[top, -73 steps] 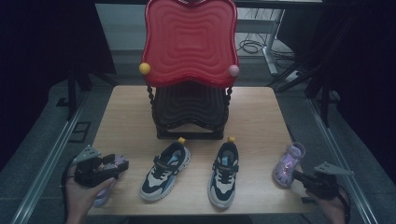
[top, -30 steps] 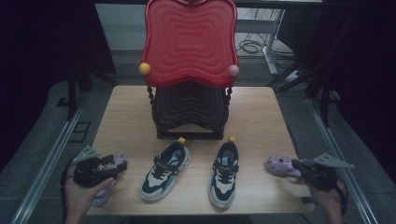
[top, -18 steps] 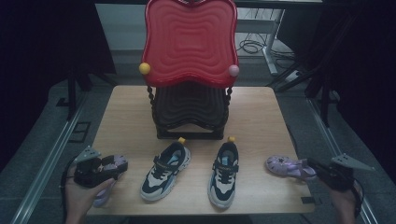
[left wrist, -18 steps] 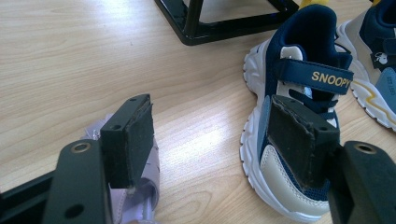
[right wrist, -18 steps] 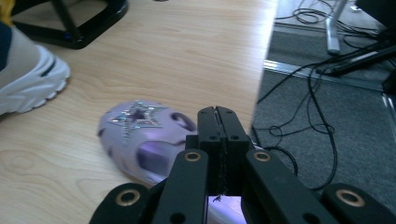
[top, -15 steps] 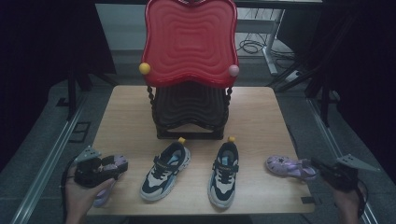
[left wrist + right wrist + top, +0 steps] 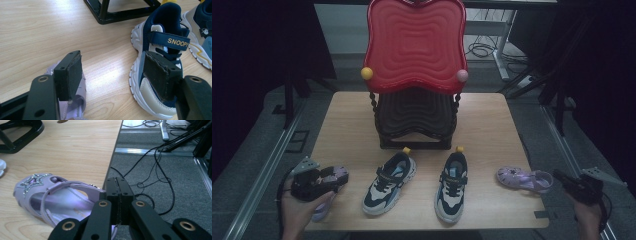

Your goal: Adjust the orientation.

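The wooden table (image 7: 352, 130) carries a red wavy-backed chair (image 7: 414, 45) on a black base, with a pair of navy-and-white sneakers (image 7: 389, 182) in front of it. At the right edge lies a lilac sandal (image 7: 524, 178), on its sole with its heel over the table's rim. In the right gripper view the sandal (image 7: 50, 195) shows a glittery star on the toe, an open strap across the foot and a pale insole. The right gripper (image 7: 562, 176), just beyond the heel, has its jaws pressed flat together with nothing between them. At the left edge a second lilac sandal (image 7: 329, 177) lies beneath the left gripper (image 7: 329, 182), whose jaws stand wide, one pad over the sandal (image 7: 75, 105).
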